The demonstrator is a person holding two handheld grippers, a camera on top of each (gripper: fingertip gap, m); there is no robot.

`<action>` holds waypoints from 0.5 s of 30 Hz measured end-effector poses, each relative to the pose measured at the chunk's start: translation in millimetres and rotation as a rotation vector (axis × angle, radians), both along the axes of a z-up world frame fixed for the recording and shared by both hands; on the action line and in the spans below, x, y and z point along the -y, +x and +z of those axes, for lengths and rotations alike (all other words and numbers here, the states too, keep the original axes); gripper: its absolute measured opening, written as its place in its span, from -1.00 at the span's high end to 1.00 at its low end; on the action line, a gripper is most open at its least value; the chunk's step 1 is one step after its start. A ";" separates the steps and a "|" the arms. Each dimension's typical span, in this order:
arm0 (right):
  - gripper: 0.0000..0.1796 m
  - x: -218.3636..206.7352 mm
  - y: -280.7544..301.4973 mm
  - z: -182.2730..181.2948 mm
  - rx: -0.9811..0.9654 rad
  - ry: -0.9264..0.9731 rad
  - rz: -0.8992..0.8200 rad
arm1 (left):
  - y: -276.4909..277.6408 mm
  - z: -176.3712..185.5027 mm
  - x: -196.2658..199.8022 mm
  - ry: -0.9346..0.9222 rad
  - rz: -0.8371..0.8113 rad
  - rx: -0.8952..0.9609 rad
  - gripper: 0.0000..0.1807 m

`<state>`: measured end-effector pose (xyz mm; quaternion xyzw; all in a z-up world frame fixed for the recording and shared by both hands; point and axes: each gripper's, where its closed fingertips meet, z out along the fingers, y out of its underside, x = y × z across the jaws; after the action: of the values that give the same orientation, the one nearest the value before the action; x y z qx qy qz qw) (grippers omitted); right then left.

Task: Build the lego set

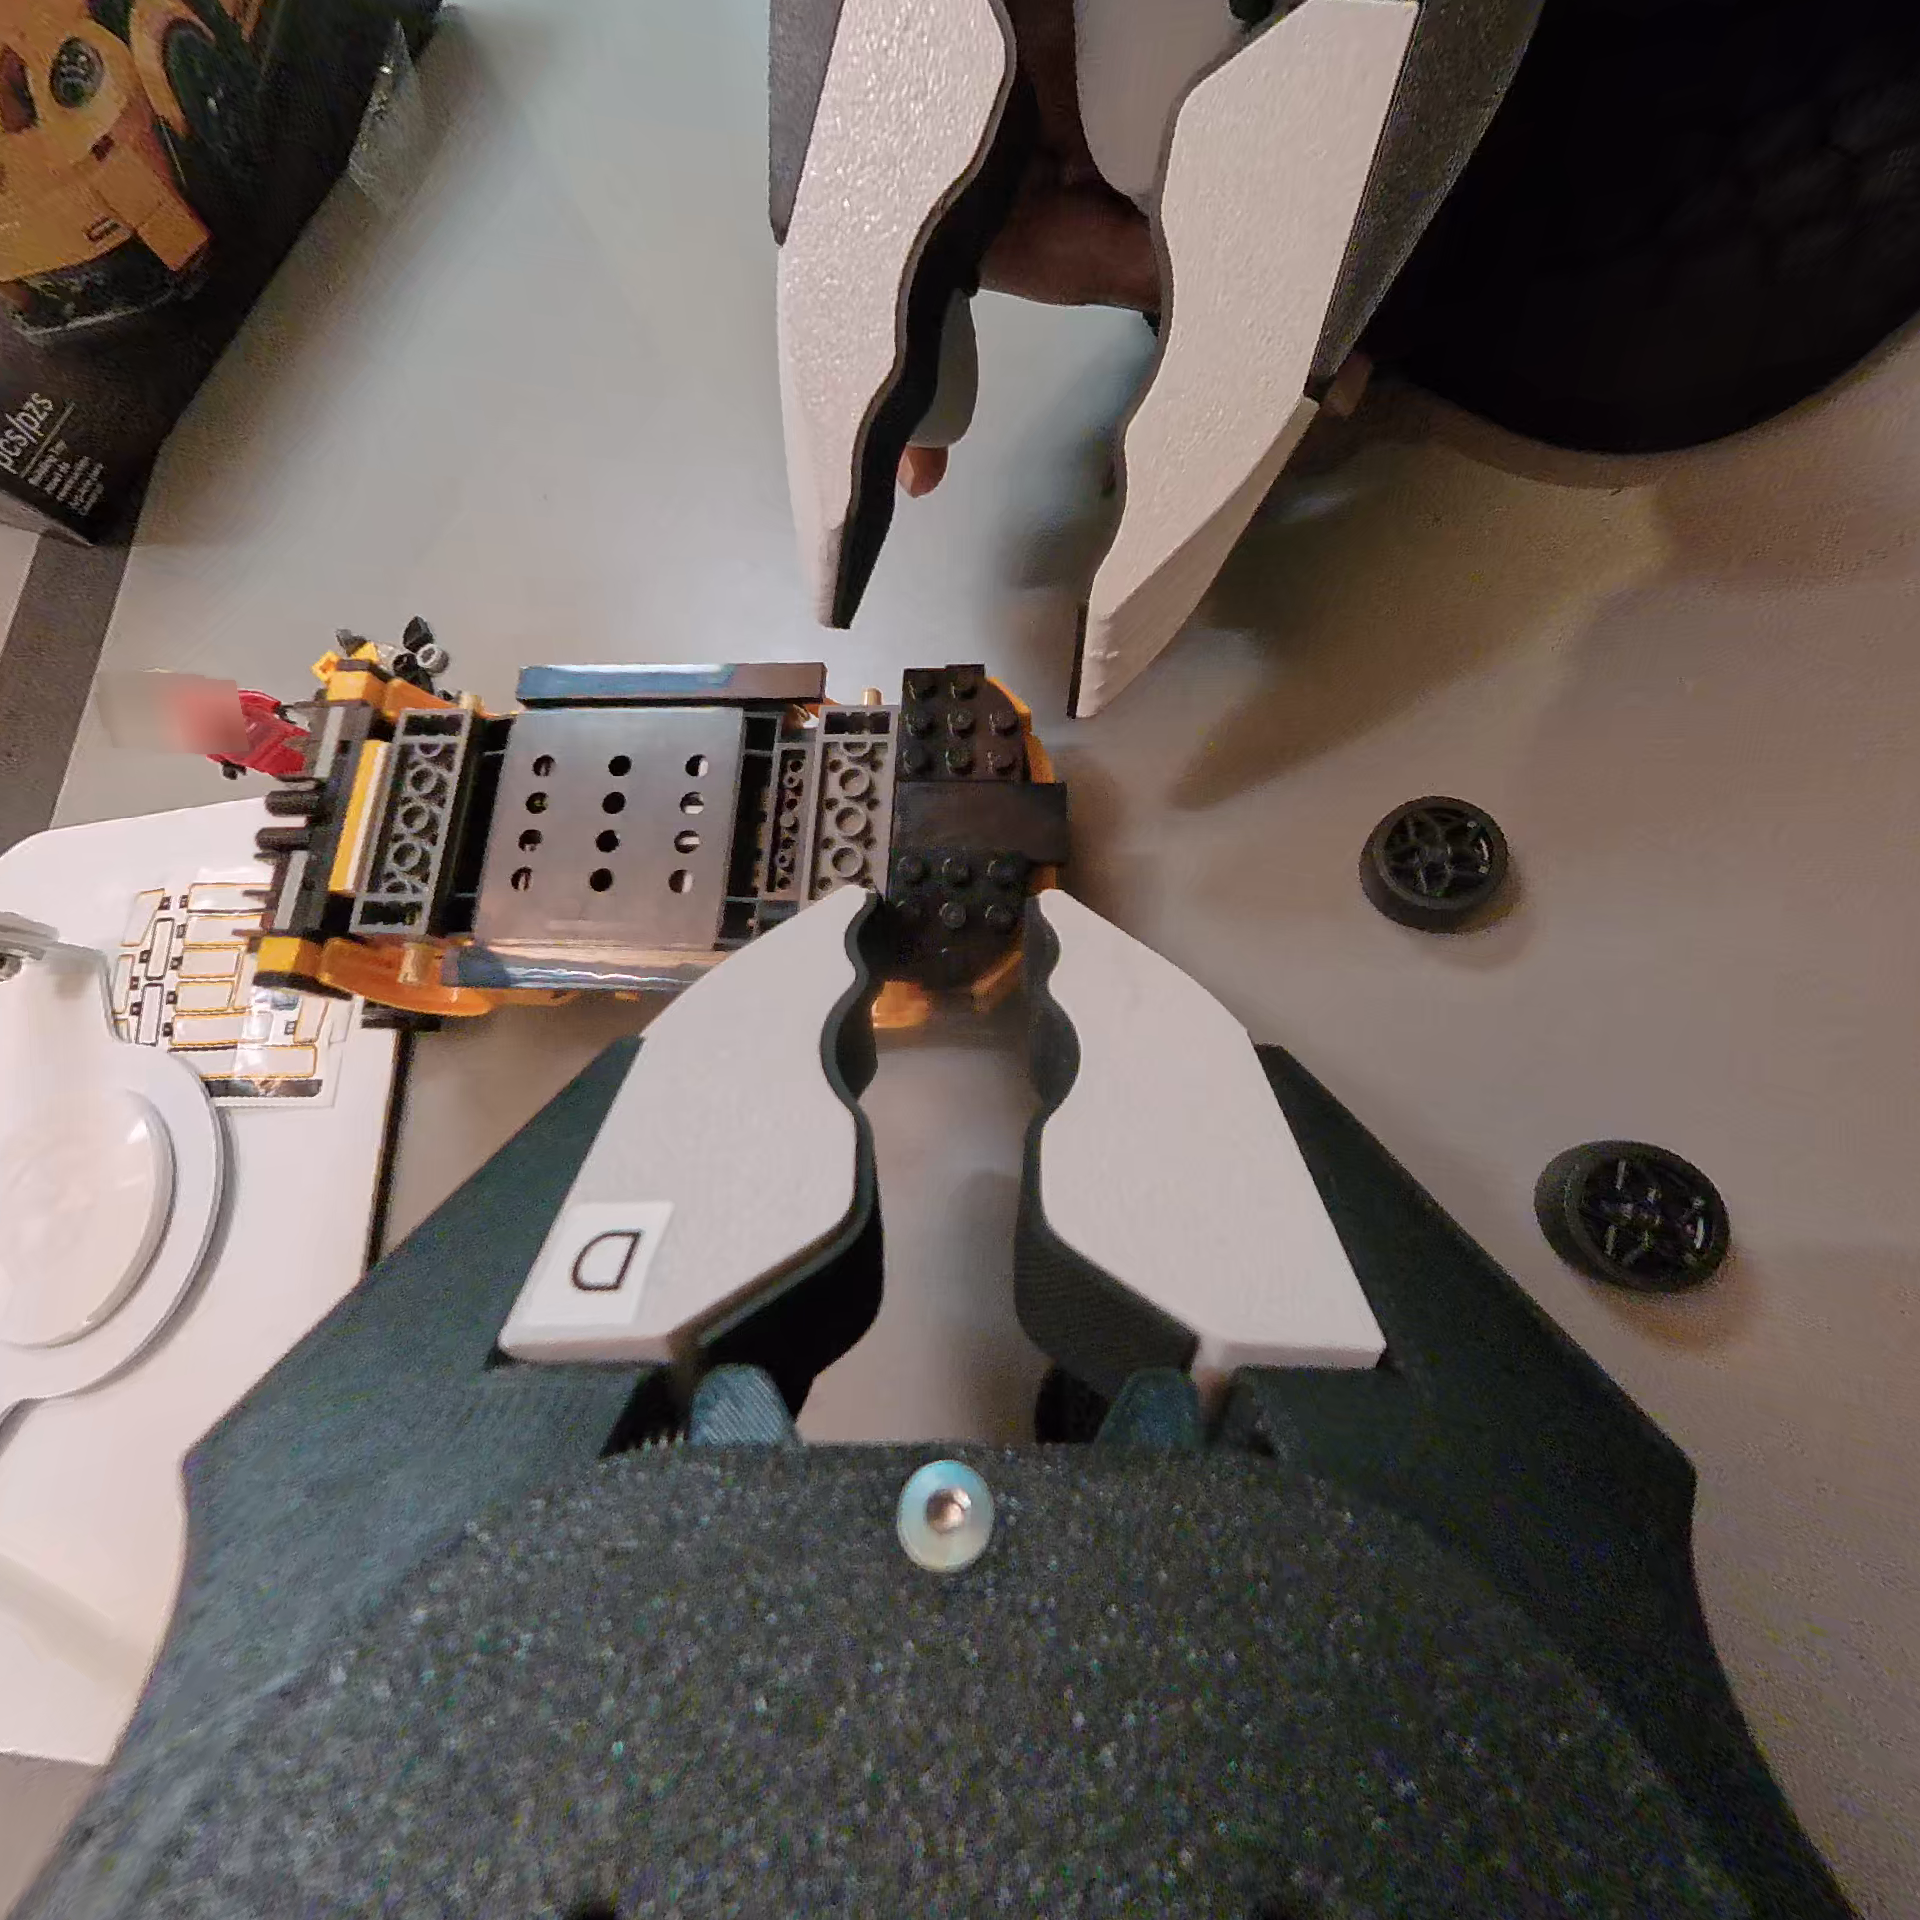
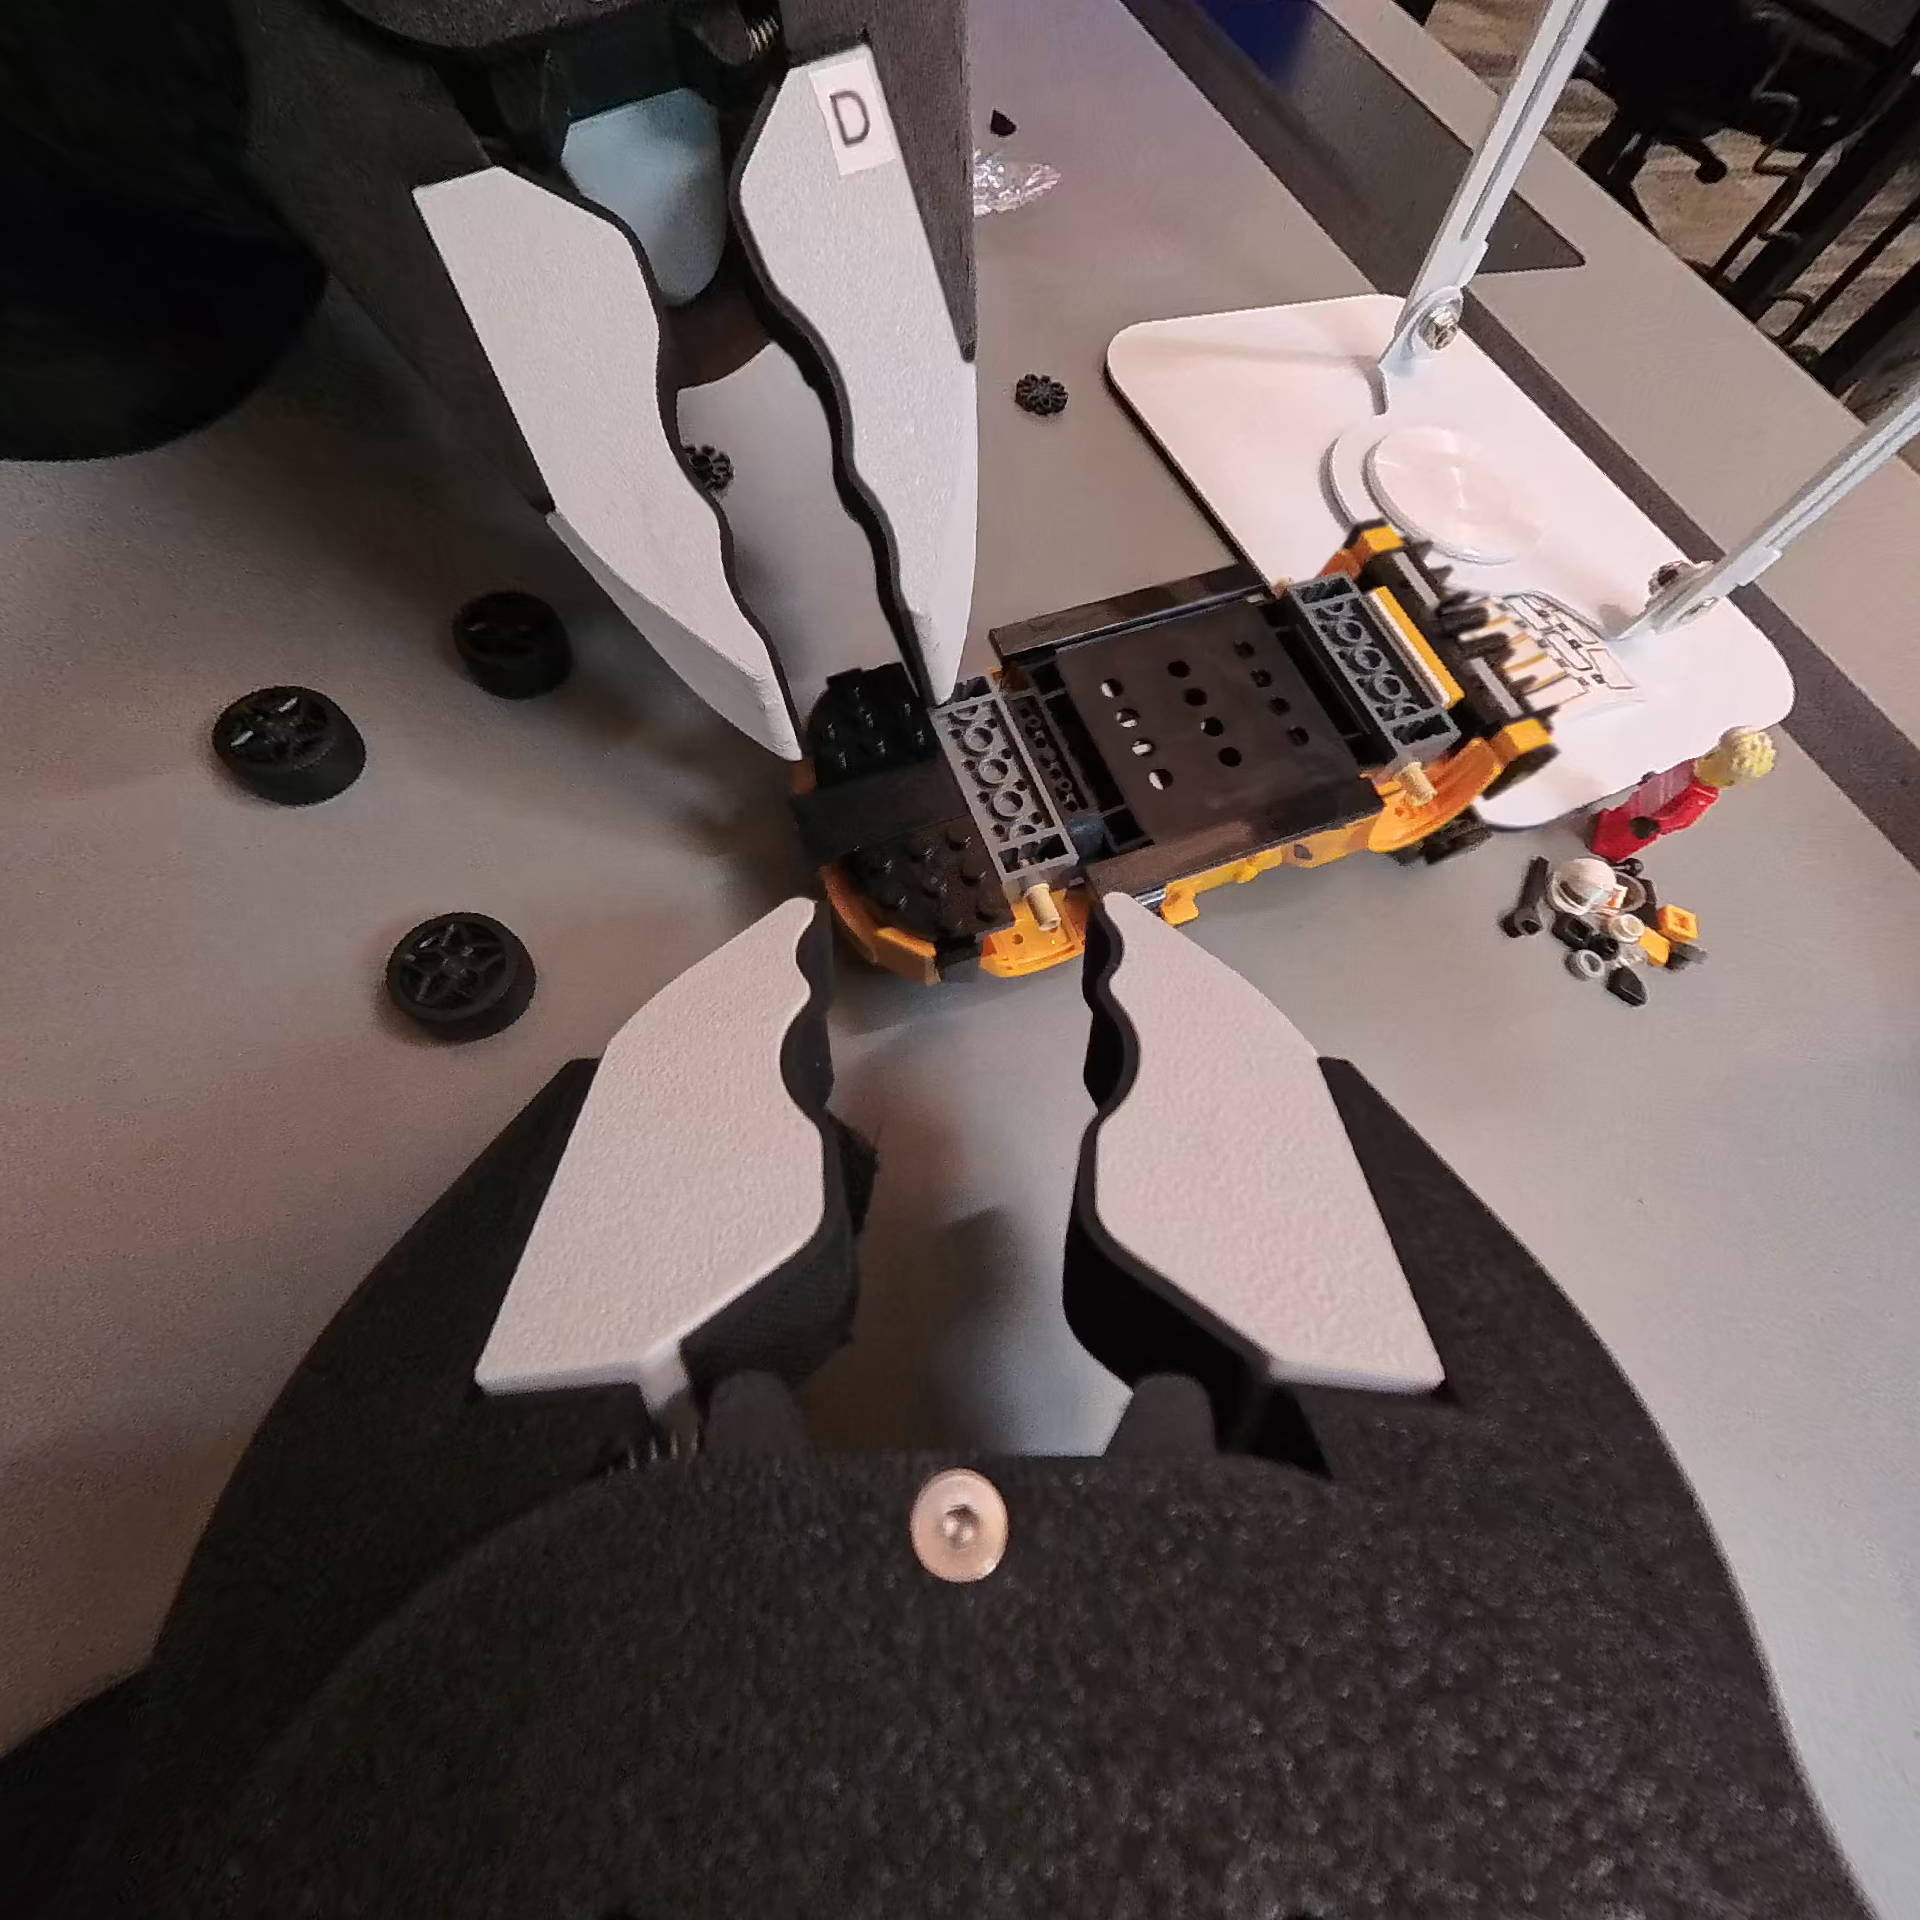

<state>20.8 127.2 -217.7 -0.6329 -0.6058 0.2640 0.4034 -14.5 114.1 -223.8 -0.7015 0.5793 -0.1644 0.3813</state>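
The lego car (image 2: 1143,769) lies upside down on the grey desk (image 2: 1455,1195). At its black end, the left gripper (image 1: 951,914) straddles the corner, jaws apart. The right gripper (image 2: 951,935) hovers just beside the car's orange edge, also apart. Loose black wheels (image 2: 460,975) sit nearby; a white lamp base (image 2: 1247,416) stands behind the car.
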 end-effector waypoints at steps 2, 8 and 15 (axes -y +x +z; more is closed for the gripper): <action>0.49 0.9 -0.4 0.4 -0.002 -0.001 0.002 | -0.2 0.8 0.7 -0.002 -0.001 0.000 0.72; 0.50 2.6 -1.9 2.4 -0.008 0.006 0.005 | -0.4 0.3 -0.3 0.009 0.001 -0.005 0.73; 0.50 4.4 -3.9 4.2 -0.013 0.015 0.010 | 1.8 0.4 0.1 0.010 -0.005 -0.003 0.73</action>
<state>16.9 122.8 -213.4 -0.6249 -0.6085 0.2655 0.4108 -12.7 114.1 -223.4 -0.6985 0.5823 -0.1614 0.3833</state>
